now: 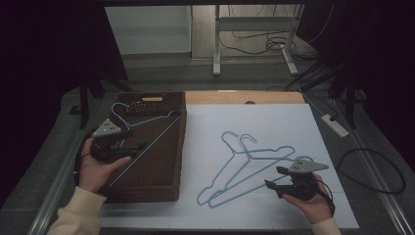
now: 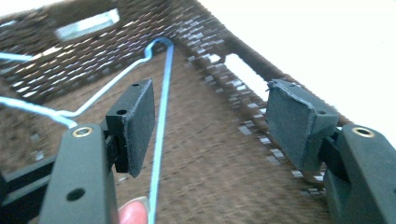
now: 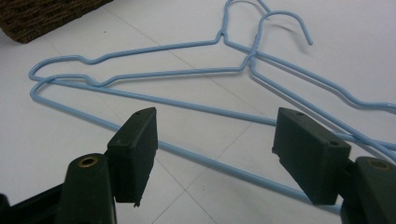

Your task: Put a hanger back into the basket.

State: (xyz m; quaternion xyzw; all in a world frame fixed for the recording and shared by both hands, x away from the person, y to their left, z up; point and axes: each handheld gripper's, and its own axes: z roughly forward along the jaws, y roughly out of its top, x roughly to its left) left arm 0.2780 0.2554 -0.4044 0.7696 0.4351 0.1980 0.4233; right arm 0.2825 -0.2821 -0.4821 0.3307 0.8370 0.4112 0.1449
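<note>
Fingers on both grippers are spread wide, nothing pinched in either. Left gripper (image 1: pixel 125 147) hangs over the basket (image 1: pixel 169 147), and one hanger (image 2: pixel 161 121) lies inside it, its wire running up just beside the inner face of the left finger (image 2: pixel 135 126). It's near that pad but I can't tell if it's touching. Its hook end leans up against the far basket wall.

Right gripper (image 3: pixel 215 158) hovers low over the white surface (image 1: pixel 274 122) with two more hangers (image 3: pixel 154 86) stacked right ahead of its fingers, the bottom bars crossing between them.

What I'd worry about: those two overlap and their hooks sit close together, so closing on one bar could drag the other along or snag the hooks. Thin wire can also roll or slip out of flat pads if it's caught off-centre. On the basket side, the hanger's hook could catch in the weave if it gets pulled at an angle.
</note>
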